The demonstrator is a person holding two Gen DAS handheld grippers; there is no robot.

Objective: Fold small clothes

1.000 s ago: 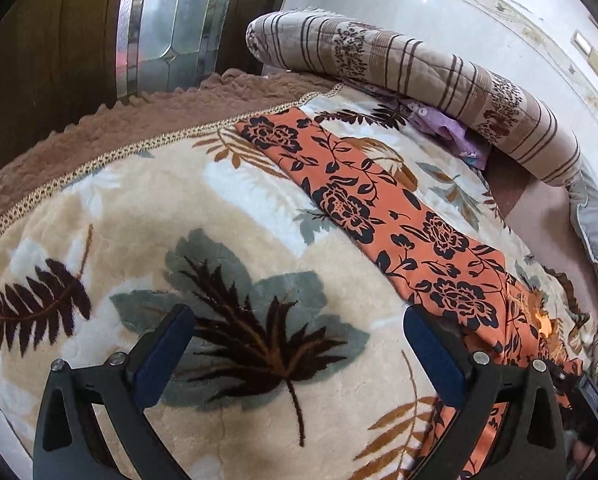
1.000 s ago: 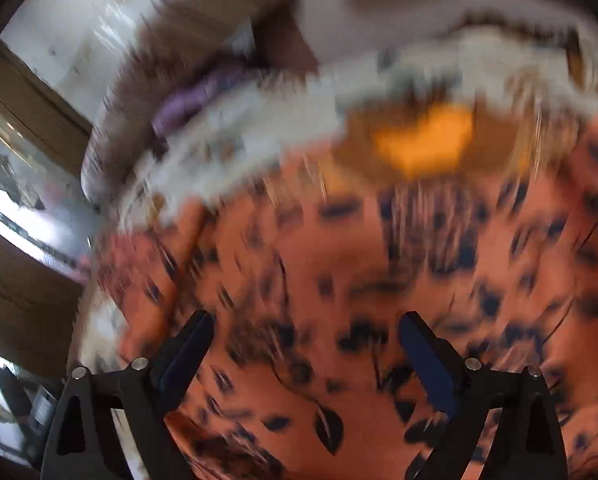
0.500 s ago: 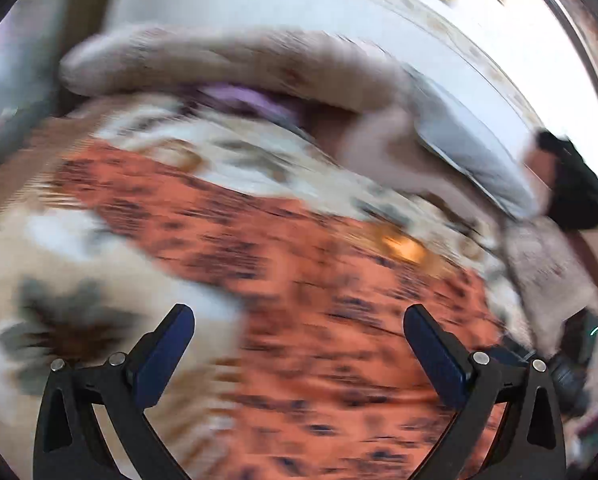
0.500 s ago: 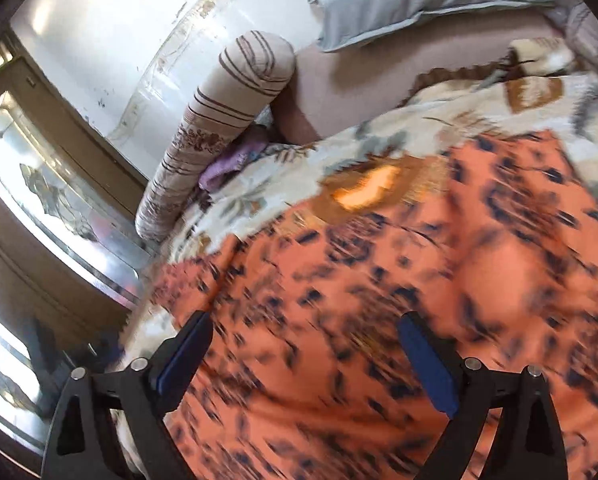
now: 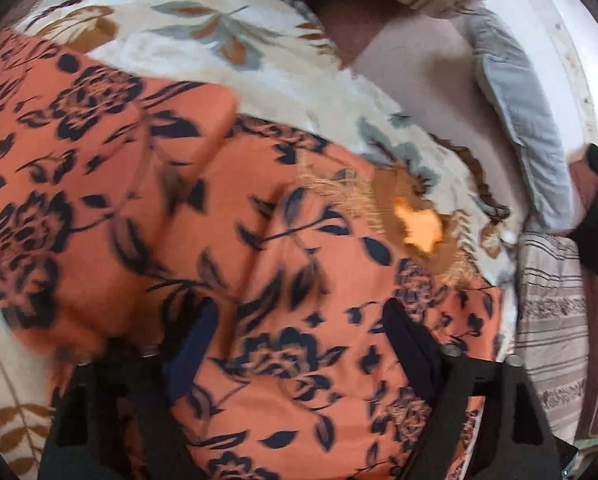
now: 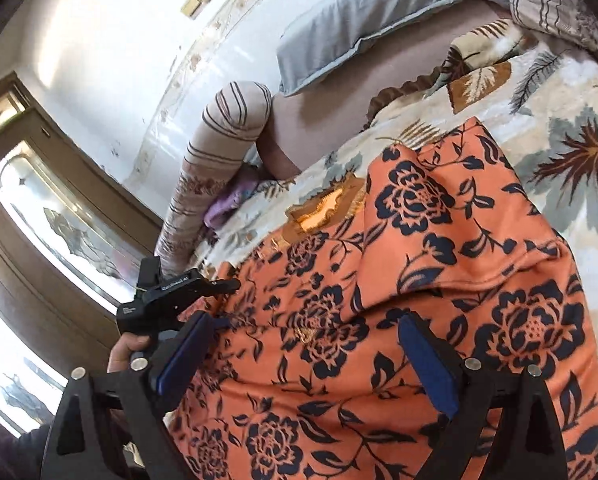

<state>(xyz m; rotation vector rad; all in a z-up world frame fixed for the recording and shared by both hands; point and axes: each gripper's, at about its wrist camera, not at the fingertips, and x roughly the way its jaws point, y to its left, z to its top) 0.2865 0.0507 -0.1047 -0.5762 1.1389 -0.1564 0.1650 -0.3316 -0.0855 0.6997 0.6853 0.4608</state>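
Orange cloth with a dark flower print, the garment (image 5: 227,240), lies spread over the leaf-patterned blanket (image 5: 259,40) on the bed, and we are working above it with both tools. We judge the fold as barely begun: in the right wrist view one flap of the garment (image 6: 439,240) already lies turned over the rest, with a hemmed edge crossing it, and in the left wrist view a raised ridge runs through the cloth, but most of it is broad and loose, with no neat packet yet. Bringing the sides in and doubling the length seems to be what is left.

Our left gripper (image 5: 295,344) hovers low over the fabric with its jaws wide apart; the blur hides whether the tips touch the cloth, and nothing is pinched between them. Our right gripper (image 6: 303,360) is likewise spread wide over the garment, holding nothing. In that same view the left tool appears at the cloth's near edge, just beside the striped bolster (image 6: 219,152) and the grey pillow (image 6: 379,12).
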